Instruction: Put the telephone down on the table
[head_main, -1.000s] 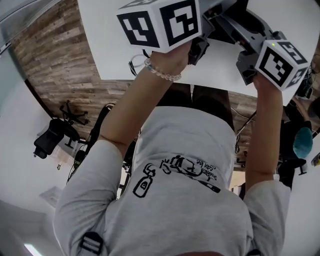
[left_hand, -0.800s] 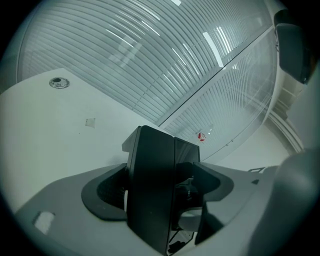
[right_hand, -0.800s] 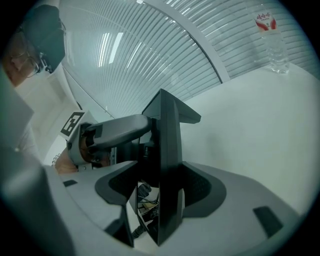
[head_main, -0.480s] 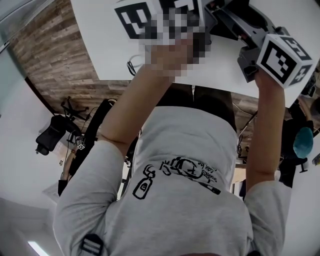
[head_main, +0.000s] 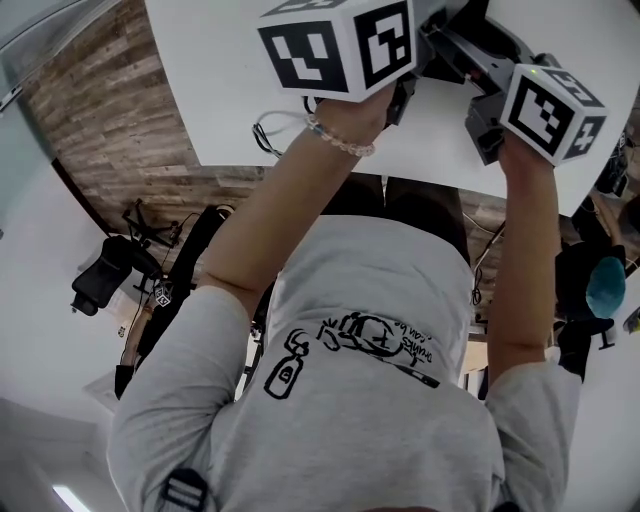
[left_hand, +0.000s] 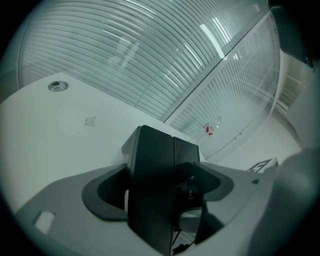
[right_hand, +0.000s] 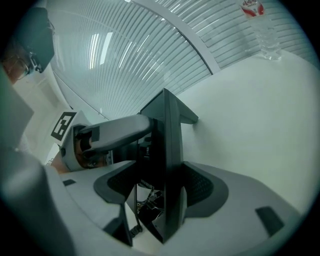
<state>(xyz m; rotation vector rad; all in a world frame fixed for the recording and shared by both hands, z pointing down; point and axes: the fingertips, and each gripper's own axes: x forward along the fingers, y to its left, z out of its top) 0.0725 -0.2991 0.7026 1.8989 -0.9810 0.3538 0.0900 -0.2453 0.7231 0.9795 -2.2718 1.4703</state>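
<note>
A person in a grey T-shirt (head_main: 370, 400) stands at the near edge of the white tabletop (head_main: 220, 70) with a gripper in each hand, both reaching out over it. The left gripper (left_hand: 161, 169) has its jaws closed on the black body of the telephone (left_hand: 150, 215), with a pad against each side. The right gripper (right_hand: 160, 167) meets it from the other side. Its jaws are opening, and a thin black edge of the telephone stands between them. One pad is clear of it, with tangled cord showing in the gap. The telephone is low over the tabletop, its small foot close to the surface, but I cannot tell whether it rests there. A looped cord (head_main: 268, 130) lies at the tabletop's edge just beside the left wrist, which wears a bead bracelet (head_main: 340, 142). Farther along the tabletop is a round metal grommet (left_hand: 58, 86). A bottle (right_hand: 261, 27) stands near the slatted wall (left_hand: 150, 50). An office chair (head_main: 105, 275) stands on the pale floor, well apart from the tabletop.
</note>
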